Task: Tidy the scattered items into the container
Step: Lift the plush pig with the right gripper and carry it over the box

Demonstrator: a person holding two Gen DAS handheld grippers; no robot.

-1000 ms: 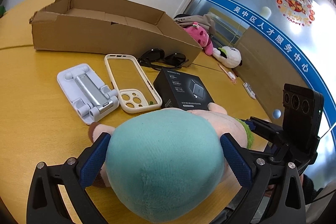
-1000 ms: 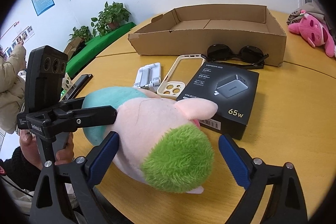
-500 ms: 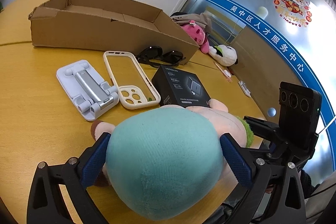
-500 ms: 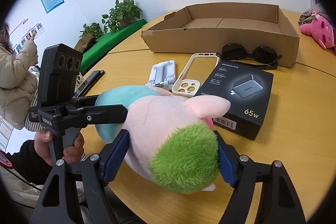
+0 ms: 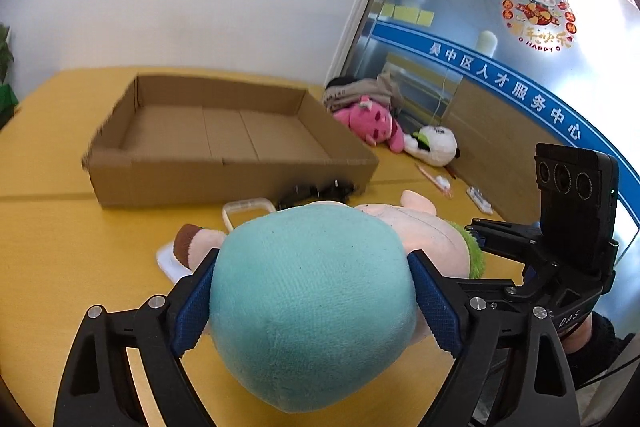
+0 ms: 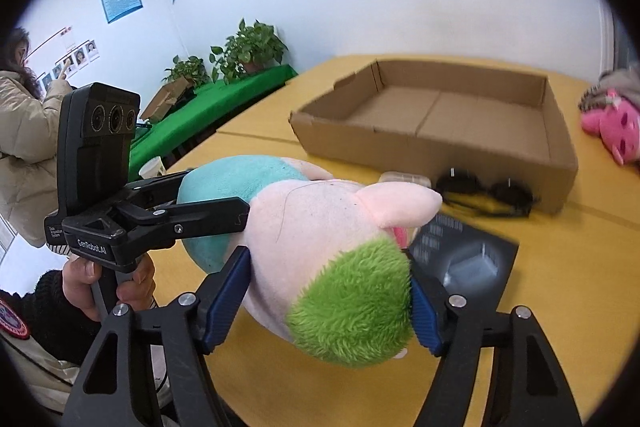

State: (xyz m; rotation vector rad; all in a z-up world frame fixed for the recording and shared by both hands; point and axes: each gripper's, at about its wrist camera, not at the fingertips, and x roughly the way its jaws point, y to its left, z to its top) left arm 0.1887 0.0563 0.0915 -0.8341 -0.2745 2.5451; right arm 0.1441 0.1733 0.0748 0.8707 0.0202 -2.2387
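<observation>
A plush toy with a teal end (image 5: 312,307), a pink body and a green end (image 6: 352,311) is held off the table by both grippers. My left gripper (image 5: 314,307) is shut on the teal end. My right gripper (image 6: 328,307) is shut on the green end. The open cardboard box (image 5: 224,183) (image 6: 560,163) lies beyond the toy with nothing inside. Below the toy lie black sunglasses (image 6: 484,195), a black charger box (image 6: 468,259), a cream phone case (image 5: 244,207) and part of a white phone stand (image 5: 168,263).
A pink plush (image 5: 368,123) and a white panda plush (image 5: 434,145) lie at the table's far right by the glass wall. A toothbrush (image 5: 434,179) lies near them. A person (image 6: 24,131) stands at the left. Potted plants (image 6: 248,51) stand on a green bench.
Both grippers have lifted the plush toy off the table and moved it toward the box. The right gripper closed on the green end one second ago.
</observation>
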